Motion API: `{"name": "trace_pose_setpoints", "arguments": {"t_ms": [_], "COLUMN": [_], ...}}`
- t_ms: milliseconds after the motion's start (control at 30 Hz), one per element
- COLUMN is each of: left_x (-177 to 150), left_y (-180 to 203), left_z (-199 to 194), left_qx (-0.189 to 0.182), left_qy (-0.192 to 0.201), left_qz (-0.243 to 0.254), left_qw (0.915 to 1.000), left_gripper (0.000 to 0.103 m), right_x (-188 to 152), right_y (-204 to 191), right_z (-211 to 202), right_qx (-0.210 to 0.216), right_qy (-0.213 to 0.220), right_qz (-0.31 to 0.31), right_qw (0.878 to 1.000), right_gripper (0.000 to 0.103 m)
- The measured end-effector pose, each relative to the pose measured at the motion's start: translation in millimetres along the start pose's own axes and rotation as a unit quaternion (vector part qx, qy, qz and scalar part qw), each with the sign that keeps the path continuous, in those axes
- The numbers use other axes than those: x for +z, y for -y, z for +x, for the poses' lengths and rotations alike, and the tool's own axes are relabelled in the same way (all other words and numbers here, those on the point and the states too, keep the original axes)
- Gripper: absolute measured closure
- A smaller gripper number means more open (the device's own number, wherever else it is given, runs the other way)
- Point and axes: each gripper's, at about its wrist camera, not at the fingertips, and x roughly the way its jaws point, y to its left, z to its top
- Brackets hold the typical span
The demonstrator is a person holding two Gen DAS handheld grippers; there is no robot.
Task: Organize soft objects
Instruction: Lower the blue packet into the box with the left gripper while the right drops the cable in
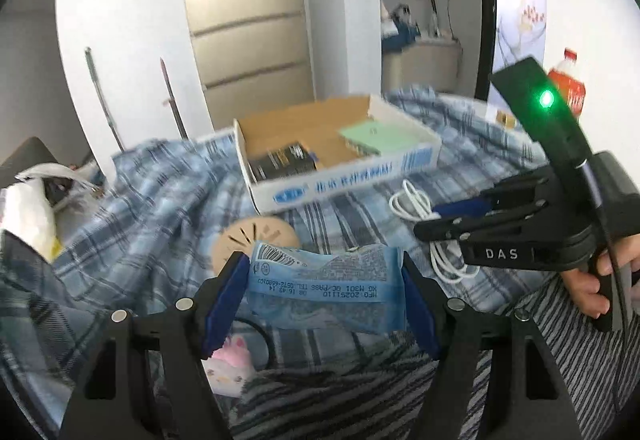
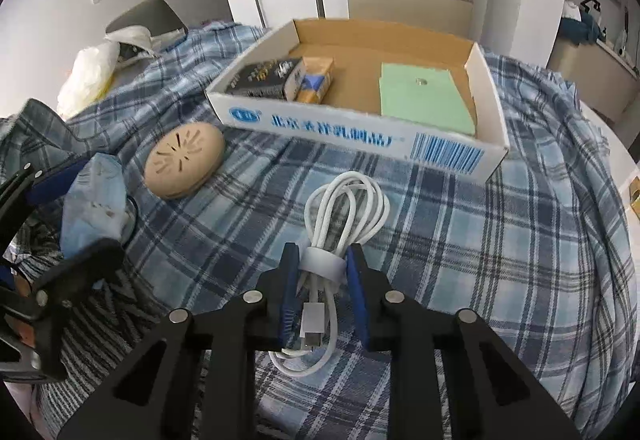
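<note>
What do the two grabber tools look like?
Both are black plastic with blue pads on the fingers and round silver bolts. The right gripper has white letters DAS, a green light on a black stalk, and a dark cable. The left gripper looks the same.

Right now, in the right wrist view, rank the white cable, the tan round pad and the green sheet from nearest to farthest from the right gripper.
1. White cable: clamped in the right gripper, on the plaid cloth.
2. Tan round pad: up and to the left, lying on the cloth.
3. Green sheet: farthest, inside the cardboard box, on its right side.
</note>
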Motion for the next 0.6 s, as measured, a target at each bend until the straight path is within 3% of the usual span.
{"name": "trace_pose_setpoints", "arguments": {"t_ms": [167, 333, 600], "left_x": [2.7, 2.7, 9.7], "left_y": [-1.7, -0.9, 11.5], "left_z": [-17.3, -25.8, -47.3], "left_qx": [0.012, 0.022, 0.057], "left_qy": [0.046, 0.066, 0.103], "left_qz": [-0.009, -0.011, 0.006], "left_qw": [0.9988, 0.9975, 0.993], "left_gripper": [0.028, 0.028, 0.028], "right_x": [2.4, 3.5, 9.5], "right_y": [1.9, 0.8, 3.9], "right_z": [-15.2, -31.5, -44.8], "right_qx": [0.0, 0.003, 0.017], "right_qy": [0.04, 0.085, 0.104], "right_qz": [0.001, -0.001, 0.012], "right_qw": [0.999, 0.996, 0.994], "right_gripper": [0.08, 0.08, 0.08]}}
